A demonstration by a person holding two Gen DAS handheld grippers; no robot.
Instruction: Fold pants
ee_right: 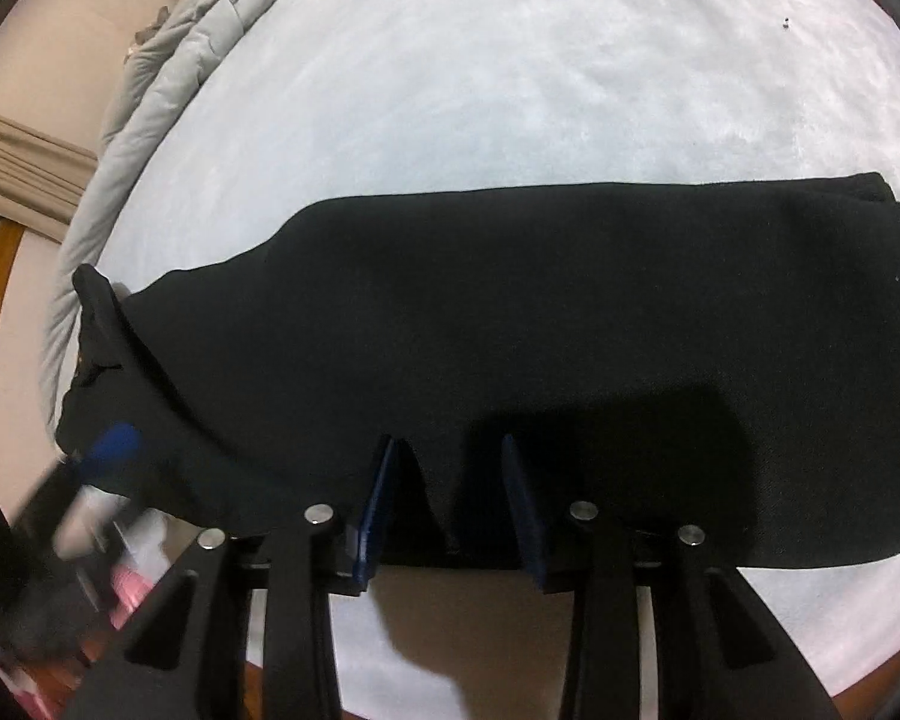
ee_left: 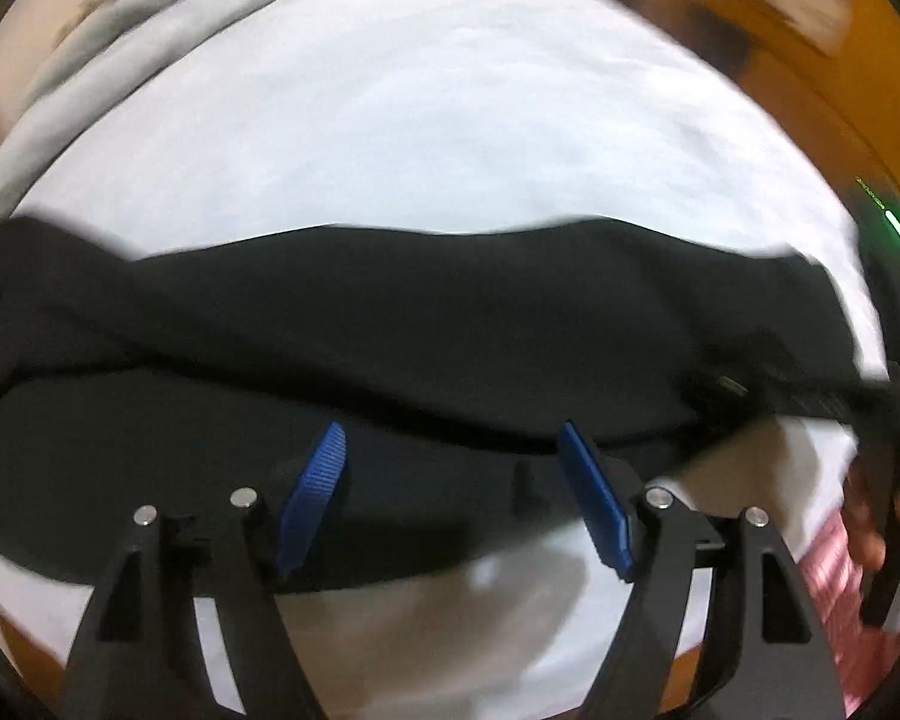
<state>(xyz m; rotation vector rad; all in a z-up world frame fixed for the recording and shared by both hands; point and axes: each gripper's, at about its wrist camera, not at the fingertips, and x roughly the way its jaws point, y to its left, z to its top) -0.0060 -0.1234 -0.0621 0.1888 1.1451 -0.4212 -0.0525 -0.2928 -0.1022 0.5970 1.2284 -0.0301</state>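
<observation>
Black pants [ee_left: 426,324] lie as a long folded band across the white bed sheet [ee_left: 426,120]. My left gripper [ee_left: 450,438] hovers over their near edge, its blue pads [ee_left: 315,498] wide apart with nothing between them. In the right wrist view the pants [ee_right: 510,300] stretch from left to right, with the waist end crumpled at the left. My right gripper [ee_right: 449,443] stands over the near edge, jaws partly apart, pads not pressing on the cloth. The other gripper's blue pad [ee_right: 114,441] shows blurred at the lower left.
A grey quilt [ee_right: 168,90] is bunched along the far left of the bed. The wooden bed frame [ee_left: 840,90] curves round the right side. A person's hand [ee_left: 870,528] and pink patterned cloth [ee_left: 828,570] are at the lower right.
</observation>
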